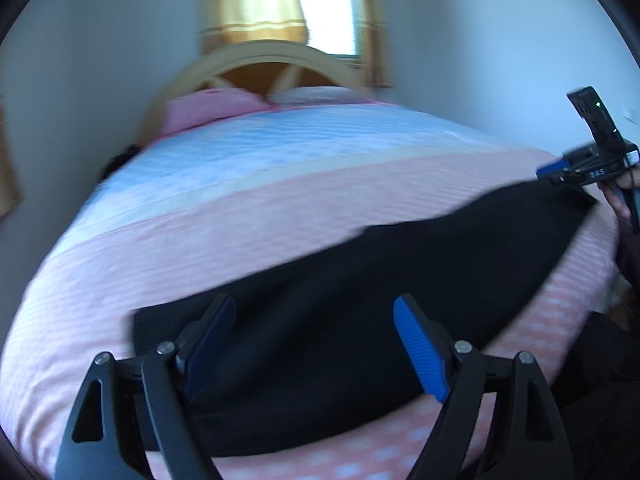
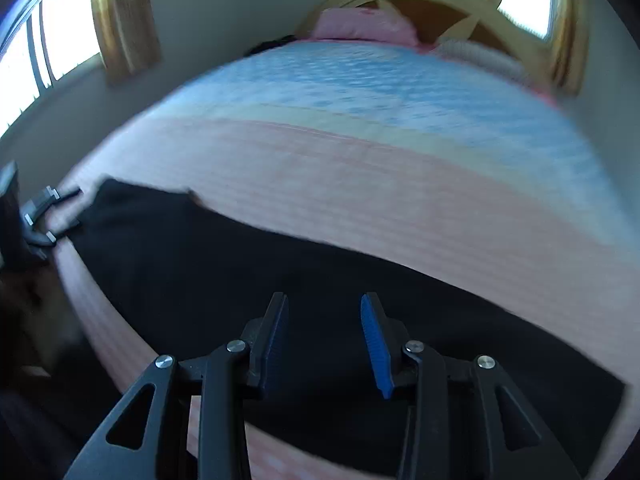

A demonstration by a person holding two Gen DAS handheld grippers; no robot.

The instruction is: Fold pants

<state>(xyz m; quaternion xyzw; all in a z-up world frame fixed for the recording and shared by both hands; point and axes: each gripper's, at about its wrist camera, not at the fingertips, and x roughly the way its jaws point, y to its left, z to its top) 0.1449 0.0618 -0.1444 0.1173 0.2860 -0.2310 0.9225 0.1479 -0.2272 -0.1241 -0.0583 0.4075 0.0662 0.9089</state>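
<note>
Black pants [image 1: 360, 280] lie stretched in a long strip along the near edge of the bed. In the right wrist view the pants [image 2: 240, 280] run from far left to lower right. My left gripper [image 1: 314, 302] hovers open over one end of the strip, with nothing between its fingers. My right gripper [image 2: 325, 297] is also open, above the middle of the fabric, and holds nothing. The right gripper [image 1: 560, 172] shows at the far right, at the other end of the pants. At the left edge of the right wrist view, the left gripper [image 2: 60, 210] sits open beside the pants' end.
The bed cover [image 1: 280, 200] is striped pink near me and blue farther off. A pink pillow [image 1: 208, 108] and a wooden headboard [image 1: 256, 56] stand at the far end. Windows with yellow curtains [image 2: 124, 20] lie behind. A hand [image 1: 622, 204] holds the right gripper's handle.
</note>
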